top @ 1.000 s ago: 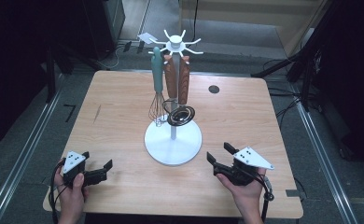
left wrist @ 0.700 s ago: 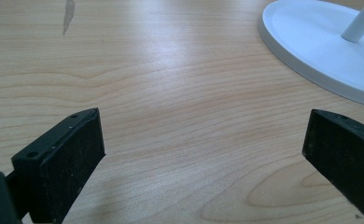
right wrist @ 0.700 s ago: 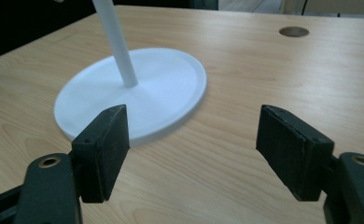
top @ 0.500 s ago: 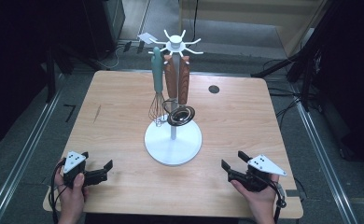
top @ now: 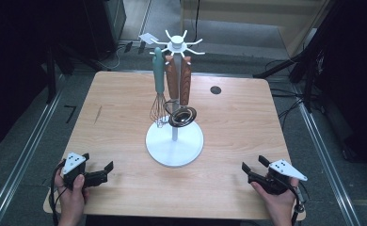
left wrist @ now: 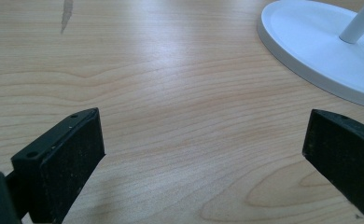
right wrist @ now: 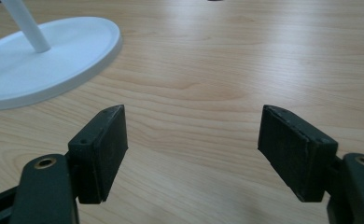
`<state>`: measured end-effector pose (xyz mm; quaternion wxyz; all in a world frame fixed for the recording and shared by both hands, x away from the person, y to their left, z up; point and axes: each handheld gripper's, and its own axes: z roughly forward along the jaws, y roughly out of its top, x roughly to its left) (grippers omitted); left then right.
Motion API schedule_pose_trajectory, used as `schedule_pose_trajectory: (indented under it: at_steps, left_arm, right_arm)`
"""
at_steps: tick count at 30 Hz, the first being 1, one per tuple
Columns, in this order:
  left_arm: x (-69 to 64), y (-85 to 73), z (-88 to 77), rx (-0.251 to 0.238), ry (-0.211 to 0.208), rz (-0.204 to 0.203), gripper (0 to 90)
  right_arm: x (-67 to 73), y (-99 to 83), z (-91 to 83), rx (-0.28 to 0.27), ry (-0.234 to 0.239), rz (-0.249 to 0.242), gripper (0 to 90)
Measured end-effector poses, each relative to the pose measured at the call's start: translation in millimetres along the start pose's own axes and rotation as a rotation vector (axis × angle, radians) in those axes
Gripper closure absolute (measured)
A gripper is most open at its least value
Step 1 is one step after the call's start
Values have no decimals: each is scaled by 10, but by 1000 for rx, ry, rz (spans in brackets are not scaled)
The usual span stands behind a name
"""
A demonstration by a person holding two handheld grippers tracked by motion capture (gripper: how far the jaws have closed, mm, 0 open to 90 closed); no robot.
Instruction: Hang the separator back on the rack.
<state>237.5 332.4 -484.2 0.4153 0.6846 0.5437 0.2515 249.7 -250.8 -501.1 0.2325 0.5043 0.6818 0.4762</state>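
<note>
A white utensil stand rises from a round base at the table's middle. From its top hooks hang a teal-handled whisk and two wooden-handled utensils; a dark metal round head sits low beside the pole. My left gripper rests at the front left, held by a hand, jaws wide apart and nothing between them. My right gripper lies at the front right, open too. The left gripper view has my left gripper over bare wood, stand base at upper right. My right gripper faces the base.
A small dark round hole marks the table's far right, and a dark streak its left half. A white tag sticks out near the stand's top. Cables and black equipment legs lie on the floor around the table.
My right gripper has slid to the right and a little toward the front edge, away from the stand. The left gripper has stayed put.
</note>
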Motion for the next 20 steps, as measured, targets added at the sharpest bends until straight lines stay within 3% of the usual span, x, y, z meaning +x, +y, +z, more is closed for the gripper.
schedule_pose_trajectory:
  at_steps: [9,20]
  left_arm:
    - [25,3,3,2,-20,-14,0]
    - [15,5,11,6,-18,-5,0]
  right_arm:
    - [-193,-41,-76,9,-62,26,246]
    - [-255,-66,-67,32,-78,43,218]
